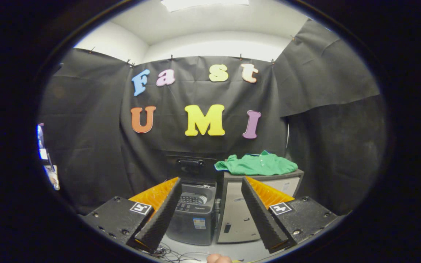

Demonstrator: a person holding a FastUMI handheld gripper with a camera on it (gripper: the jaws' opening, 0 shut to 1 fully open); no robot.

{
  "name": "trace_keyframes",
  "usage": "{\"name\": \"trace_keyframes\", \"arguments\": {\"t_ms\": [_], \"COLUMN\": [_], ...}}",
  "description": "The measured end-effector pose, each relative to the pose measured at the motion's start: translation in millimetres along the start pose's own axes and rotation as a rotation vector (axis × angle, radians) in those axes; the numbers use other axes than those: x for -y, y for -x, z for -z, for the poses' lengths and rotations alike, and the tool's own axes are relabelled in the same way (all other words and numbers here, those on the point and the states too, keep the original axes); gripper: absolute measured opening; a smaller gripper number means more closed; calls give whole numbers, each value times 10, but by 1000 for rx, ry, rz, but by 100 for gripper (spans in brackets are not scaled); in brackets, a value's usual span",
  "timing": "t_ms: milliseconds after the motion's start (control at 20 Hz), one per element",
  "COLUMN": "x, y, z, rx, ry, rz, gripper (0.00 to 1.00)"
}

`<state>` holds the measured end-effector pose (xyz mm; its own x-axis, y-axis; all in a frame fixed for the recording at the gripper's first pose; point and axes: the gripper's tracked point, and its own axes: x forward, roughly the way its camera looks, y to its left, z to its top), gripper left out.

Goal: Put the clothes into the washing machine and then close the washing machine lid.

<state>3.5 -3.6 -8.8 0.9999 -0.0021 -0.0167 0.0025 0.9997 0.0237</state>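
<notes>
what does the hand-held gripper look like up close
The hand-held gripper has two wedge-shaped fingers with black ribbed pads and orange sides. Each sits on a black block with screws and a small square black-and-white marker.

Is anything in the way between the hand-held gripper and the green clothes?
In the gripper view, nothing blocks it. The hand-held gripper is open, far short of the green clothes, which lie on a grey cabinet beside the open washing machine.

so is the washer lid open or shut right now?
Open. The washing machine lid stands raised at the back, drum visible beyond the gripper, whose jaws are spread, holding nothing.
</notes>
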Motion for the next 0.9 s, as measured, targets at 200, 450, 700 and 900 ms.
{"name": "trace_keyframes", "arguments": {"t_ms": [200,450,700,900], "x": [-53,-21,-43,15], "y": [20,11,15,-94], "z": [-6,22,-35,-198], "rx": [0,-1,-7,5], "ry": [12,-4,-4,9], "rz": [-1,4,17,38], "gripper": [100,100,100,100]}}
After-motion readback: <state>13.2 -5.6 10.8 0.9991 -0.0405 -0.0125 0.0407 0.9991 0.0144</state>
